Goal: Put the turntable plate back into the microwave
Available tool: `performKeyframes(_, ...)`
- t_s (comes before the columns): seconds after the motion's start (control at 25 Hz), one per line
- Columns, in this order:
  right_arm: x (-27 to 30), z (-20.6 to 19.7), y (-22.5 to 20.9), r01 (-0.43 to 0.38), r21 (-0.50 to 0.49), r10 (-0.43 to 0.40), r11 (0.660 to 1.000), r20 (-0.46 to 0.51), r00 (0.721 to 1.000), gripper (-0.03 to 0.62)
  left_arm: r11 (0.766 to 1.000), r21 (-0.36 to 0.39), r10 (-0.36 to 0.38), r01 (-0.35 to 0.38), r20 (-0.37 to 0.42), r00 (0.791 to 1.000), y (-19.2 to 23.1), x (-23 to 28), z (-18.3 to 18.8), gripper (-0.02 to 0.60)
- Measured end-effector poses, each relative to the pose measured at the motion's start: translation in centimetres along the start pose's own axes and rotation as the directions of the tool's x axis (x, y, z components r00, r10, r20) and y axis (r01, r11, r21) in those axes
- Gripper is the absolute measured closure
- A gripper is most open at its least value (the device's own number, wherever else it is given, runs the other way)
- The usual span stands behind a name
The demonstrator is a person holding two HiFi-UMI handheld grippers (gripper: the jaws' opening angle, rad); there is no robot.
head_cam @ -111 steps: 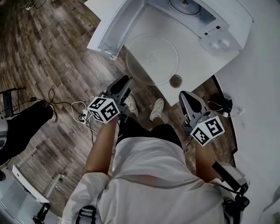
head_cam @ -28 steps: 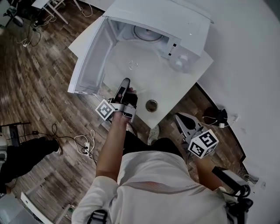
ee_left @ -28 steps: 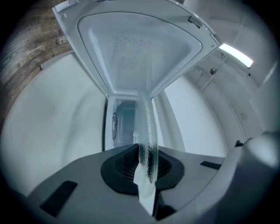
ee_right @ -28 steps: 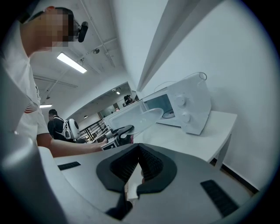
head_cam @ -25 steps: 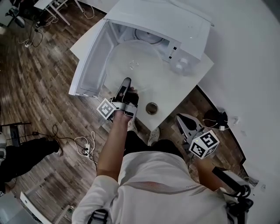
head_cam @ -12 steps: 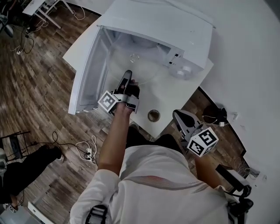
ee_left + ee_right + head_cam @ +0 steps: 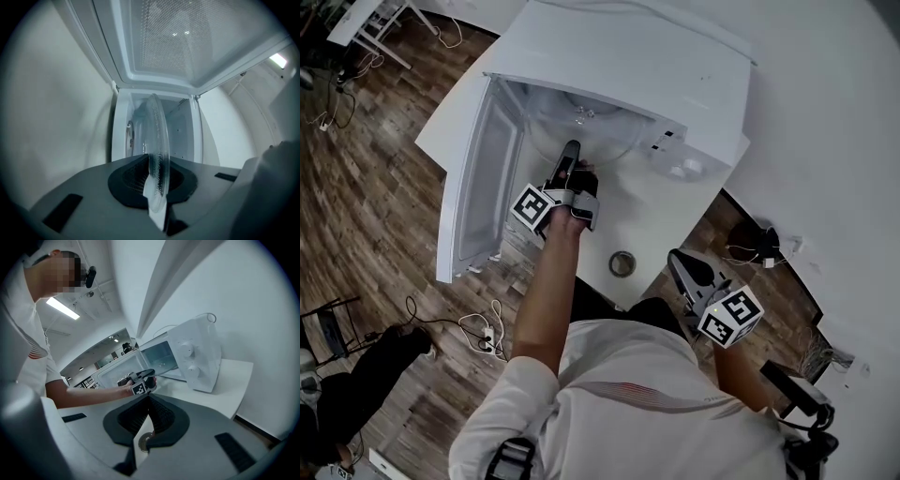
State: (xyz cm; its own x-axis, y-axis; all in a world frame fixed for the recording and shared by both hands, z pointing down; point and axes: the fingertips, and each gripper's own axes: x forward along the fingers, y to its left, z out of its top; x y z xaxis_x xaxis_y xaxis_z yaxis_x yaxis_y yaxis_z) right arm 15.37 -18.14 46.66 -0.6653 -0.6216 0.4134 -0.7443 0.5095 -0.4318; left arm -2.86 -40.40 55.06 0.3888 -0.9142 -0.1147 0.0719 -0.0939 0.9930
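Observation:
The white microwave (image 7: 675, 66) stands on a white table (image 7: 666, 225) with its door (image 7: 478, 187) swung open to the left. My left gripper (image 7: 570, 155) is shut on the near rim of the clear glass turntable plate (image 7: 591, 131), whose far half reaches into the cavity. In the left gripper view the plate (image 7: 158, 140) stands edge-on between the jaws, with the cavity (image 7: 180, 136) straight ahead. My right gripper (image 7: 677, 261) hangs shut and empty off the table's front corner. In the right gripper view its tips (image 7: 149, 399) meet, and the microwave (image 7: 197, 357) lies beyond.
A small round metal piece (image 7: 622, 263) lies on the table near the front edge, close to the right gripper. Cables and a power strip (image 7: 478, 323) lie on the wooden floor. Another person's dark-clad legs (image 7: 356, 375) are at the lower left. A white wall runs along the right.
My left gripper has carried the plate forward from over the table into the microwave's opening. The right gripper has stayed low beside the table's front corner.

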Motion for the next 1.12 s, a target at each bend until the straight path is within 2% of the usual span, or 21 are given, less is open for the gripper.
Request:
performKeyframes(0.44, 0.8, -0.2, -1.3, 0.033, 0.041, -0.033, 0.999, -0.006, 0.999, 0.591, 0.998, 0.002, 0.059, -0.059, -0.001, 0.998, 1.9, 5.2, 1.2, 0.549)
performKeyframes(0.8, 1.2, 0.3, -1.8, 0.037, 0.058, -0.037, 0.998, 0.004, 0.999, 0.591, 0.99, -0.007, 0.144, -0.144, 0.002, 0.99, 2.7, 7.6, 1.2, 0.549)
performKeyframes(1.12, 1.4, 0.5, -2.1, 0.04, 0.069, -0.04, 0.997, 0.007, 0.999, 0.591, 0.984, -0.003, 0.177, -0.177, -0.014, 0.984, 2.5, 9.5, 1.0, 0.549)
